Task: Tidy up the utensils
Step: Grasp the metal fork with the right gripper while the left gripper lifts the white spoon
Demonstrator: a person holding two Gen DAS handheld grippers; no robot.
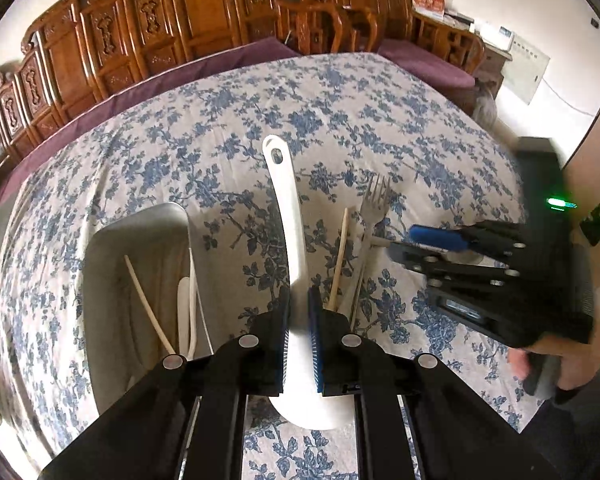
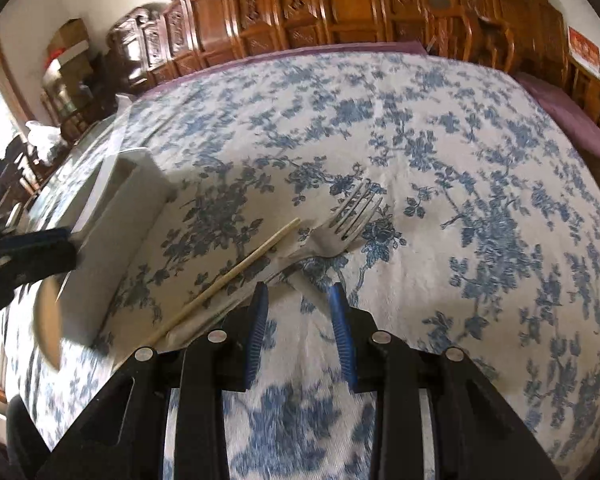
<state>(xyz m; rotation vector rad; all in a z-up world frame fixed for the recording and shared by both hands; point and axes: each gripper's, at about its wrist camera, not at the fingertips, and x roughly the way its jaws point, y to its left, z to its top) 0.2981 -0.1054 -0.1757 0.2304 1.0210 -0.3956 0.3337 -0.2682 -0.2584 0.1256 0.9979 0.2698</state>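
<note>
Spoon (image 1: 288,216) clamped at its neck by left gripper (image 1: 300,320), clear of the worktop (image 1: 380,100), likely bound for tray (image 1: 100,264) beside it | right gripper (image 2: 300,300) part-open, empty, over fork (image 2: 340,224) and chopstick (image 2: 236,268), probably the next pick.

The white spoon (image 1: 290,240) is masked at its neck by the left gripper (image 1: 299,308), and its bowl is partly covered. Beside the spoon, the lower ends of the chopstick (image 1: 340,256) and fork (image 1: 374,208) are concealed. The right gripper (image 1: 432,240) is blurred, its far side cut off beyond the fork.
</note>
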